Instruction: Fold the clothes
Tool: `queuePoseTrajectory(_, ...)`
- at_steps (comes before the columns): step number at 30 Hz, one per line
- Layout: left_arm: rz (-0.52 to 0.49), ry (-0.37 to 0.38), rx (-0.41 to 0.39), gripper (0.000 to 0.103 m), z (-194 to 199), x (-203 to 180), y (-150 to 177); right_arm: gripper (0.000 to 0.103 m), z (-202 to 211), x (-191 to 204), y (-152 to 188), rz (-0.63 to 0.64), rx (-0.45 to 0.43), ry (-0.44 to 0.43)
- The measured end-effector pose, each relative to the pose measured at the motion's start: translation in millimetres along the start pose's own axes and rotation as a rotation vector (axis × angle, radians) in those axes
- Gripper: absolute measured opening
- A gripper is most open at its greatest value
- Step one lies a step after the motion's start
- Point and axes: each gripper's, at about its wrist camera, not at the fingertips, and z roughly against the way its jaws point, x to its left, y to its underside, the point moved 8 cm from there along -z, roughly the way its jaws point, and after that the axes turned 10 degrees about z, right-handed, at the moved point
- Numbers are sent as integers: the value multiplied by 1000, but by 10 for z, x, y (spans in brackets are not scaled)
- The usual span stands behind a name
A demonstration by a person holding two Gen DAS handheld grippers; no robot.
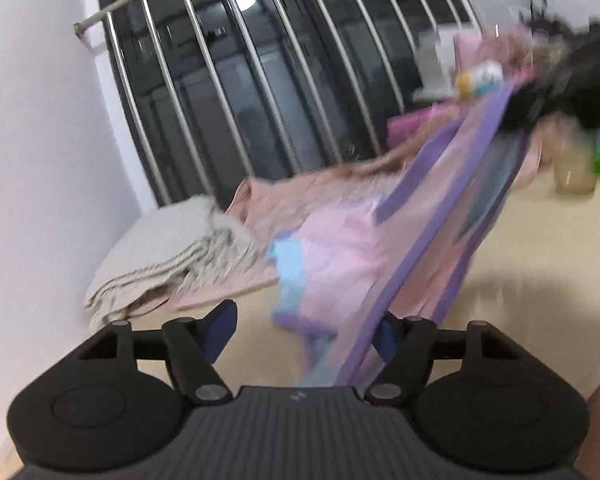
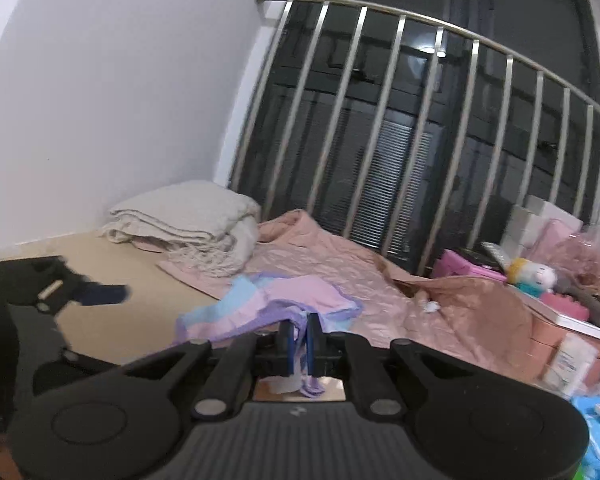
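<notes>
Beige bed surface runs up to a metal-barred railing before a dark window, with a folded cream blanket in the corner on a pink satin sheet. Right tool has its blue pads pinched narrow on the edge of a pink, purple-trimmed garment, which stretches taut from the bed. Left tool is spread wide, the garment's strip passing by its right pad.

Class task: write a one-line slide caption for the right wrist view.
Right gripper shut on pink-and-purple garment above a beige surface.
</notes>
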Motion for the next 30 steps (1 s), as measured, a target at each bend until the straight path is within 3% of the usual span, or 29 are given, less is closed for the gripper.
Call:
queuePoseTrajectory(5,47,-34,29,67,122,204,150,5,30,-56,268,-31,70,31)
queuePoseTrajectory(9,-28,-108,23,65,200,257,142,5,-77,99,503,26,140,41)
queuePoseTrajectory(10,-32,-98,42,60,208,250,135,5,-121,154,555,42,154,32)
queuePoseTrajectory(12,-10,-47,83,6,229,225,102,6,-198,255,624,93,158,34)
queuePoseTrajectory(17,27,-15,84,5,343,255,36,6,-285,591,767,327,180,-12)
queuePoseTrajectory(23,78,-4,74,4,376,377,-34,7,-320,566,851,324,210,19)
queuePoseTrajectory(25,55,-31,54,13,366,378,-16,1,-289,558,836,268,199,2)
queuePoseTrajectory(27,15,-66,53,42,351,360,22,2,-227,521,780,239,175,20)
queuePoseTrajectory(30,-30,-98,68,44,355,359,102,1,-162,389,722,175,162,28)
